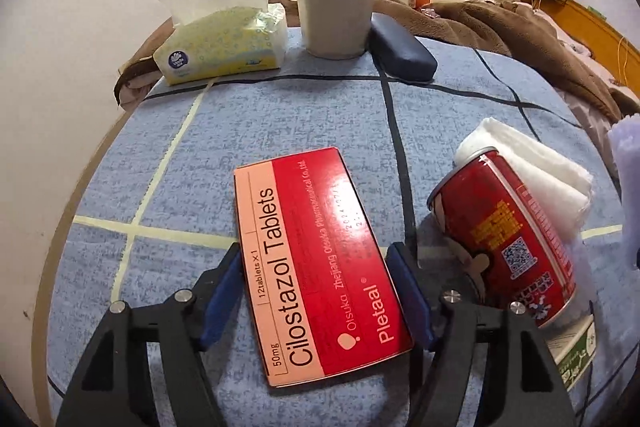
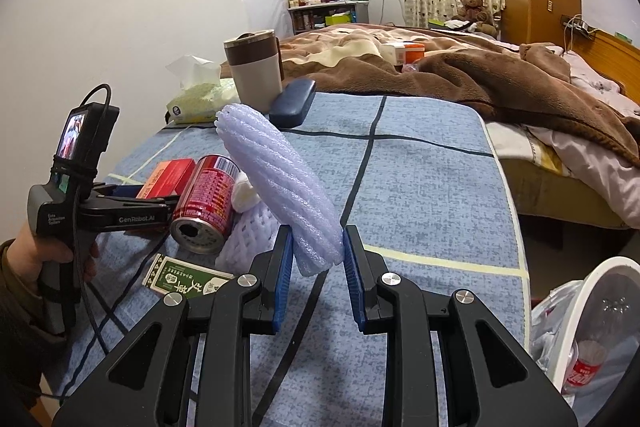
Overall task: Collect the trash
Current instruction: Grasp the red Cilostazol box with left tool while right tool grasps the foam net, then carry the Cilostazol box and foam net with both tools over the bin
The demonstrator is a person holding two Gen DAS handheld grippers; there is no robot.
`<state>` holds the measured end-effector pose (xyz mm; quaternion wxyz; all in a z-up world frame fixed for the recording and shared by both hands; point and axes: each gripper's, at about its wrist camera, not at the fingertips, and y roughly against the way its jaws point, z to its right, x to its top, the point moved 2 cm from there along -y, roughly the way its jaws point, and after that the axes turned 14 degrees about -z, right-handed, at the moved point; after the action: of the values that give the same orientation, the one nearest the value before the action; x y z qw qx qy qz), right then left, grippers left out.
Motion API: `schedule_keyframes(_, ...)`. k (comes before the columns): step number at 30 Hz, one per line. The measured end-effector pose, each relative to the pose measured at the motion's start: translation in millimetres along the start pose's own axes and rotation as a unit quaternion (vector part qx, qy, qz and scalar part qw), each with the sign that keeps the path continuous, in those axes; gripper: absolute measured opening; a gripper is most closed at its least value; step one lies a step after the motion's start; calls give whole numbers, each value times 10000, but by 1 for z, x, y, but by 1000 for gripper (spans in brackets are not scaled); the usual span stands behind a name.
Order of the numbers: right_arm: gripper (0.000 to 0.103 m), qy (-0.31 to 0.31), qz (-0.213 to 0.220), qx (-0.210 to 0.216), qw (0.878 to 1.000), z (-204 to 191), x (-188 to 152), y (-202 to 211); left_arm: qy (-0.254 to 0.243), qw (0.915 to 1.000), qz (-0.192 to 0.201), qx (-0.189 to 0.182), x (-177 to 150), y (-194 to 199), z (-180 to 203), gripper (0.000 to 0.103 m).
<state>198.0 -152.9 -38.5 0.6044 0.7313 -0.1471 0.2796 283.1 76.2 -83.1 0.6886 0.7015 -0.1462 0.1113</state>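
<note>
Left tool (image 1: pixel 316 291) clamps the tablet box (image 1: pixel 316 267) — right tool (image 2: pixel 316 259) clamps the foam sleeve (image 2: pixel 280 183).

Both wrist views low over bed, sharing red can (image 1: pixel 508 239) (image 2: pixel 206 203).

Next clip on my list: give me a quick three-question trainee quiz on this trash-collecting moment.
1. True or false: the left gripper has its fingers on either side of the Cilostazol tablet box.
2. What does the right gripper hold? A) red can B) foam fruit sleeve C) tissue pack
3. Fill in: the red can lies on its ____ on the blue bedspread.

Key
1. True
2. B: the pale foam fruit sleeve sits between its blue pads.
3. side, open end toward the right wrist camera.
</note>
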Motion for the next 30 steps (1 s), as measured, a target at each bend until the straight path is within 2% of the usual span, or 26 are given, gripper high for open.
schedule_keyframes(9,26,-57,90,-22,9999,-1,-5,12,48,9994,224,-276,-13,20,3,69)
schedule_keyframes(19,26,-106,296,-86,9995,0,-15,38,-26,9973,607,-421,-37,62,15,69)
schedule_keyframes(30,26,-318,526,-274,9977,13,-32,68,-357,9906,1070,-778,-64,110,50,69)
